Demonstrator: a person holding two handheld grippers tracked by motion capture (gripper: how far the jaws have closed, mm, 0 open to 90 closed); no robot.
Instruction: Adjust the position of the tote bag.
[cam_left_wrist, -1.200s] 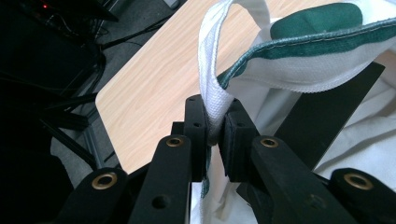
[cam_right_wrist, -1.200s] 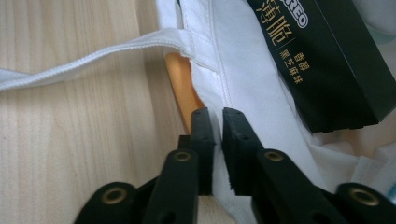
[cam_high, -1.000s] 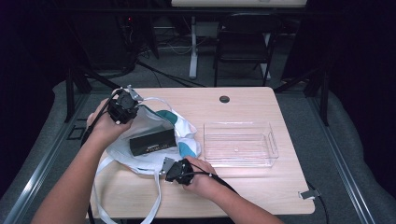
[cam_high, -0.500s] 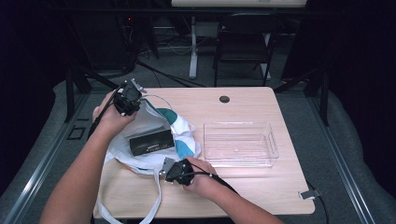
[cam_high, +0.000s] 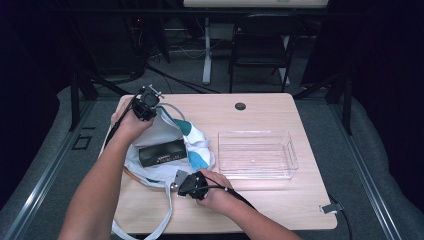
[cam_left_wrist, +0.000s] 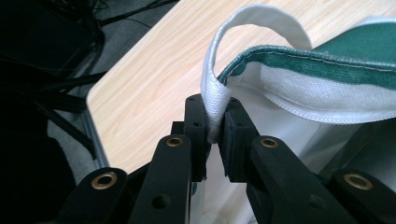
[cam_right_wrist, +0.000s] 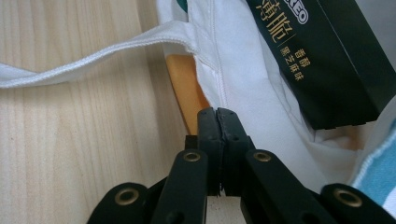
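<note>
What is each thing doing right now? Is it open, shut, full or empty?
Left gripper: shut on the bag handle.
Right gripper: jaws together at the bag's edge; whether cloth is pinched is unclear.
Tote bag: lying open on the table.
Black box: closed, in the bag's mouth.
Clear bin: empty, upright.

Coarse woven cloth bag (cam_high: 192, 142), matt black carton (cam_high: 162, 153), clear glossy plastic tray (cam_high: 257, 155), pale wood-grain table (cam_high: 260, 112).

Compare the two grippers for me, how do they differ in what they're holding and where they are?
The left gripper is clamped on the white bag strap at the far edge of the tote bag; the right gripper is shut at the bag's near edge, beside the black box, and any cloth between its jaws cannot be made out. Both are at the same bag.
</note>
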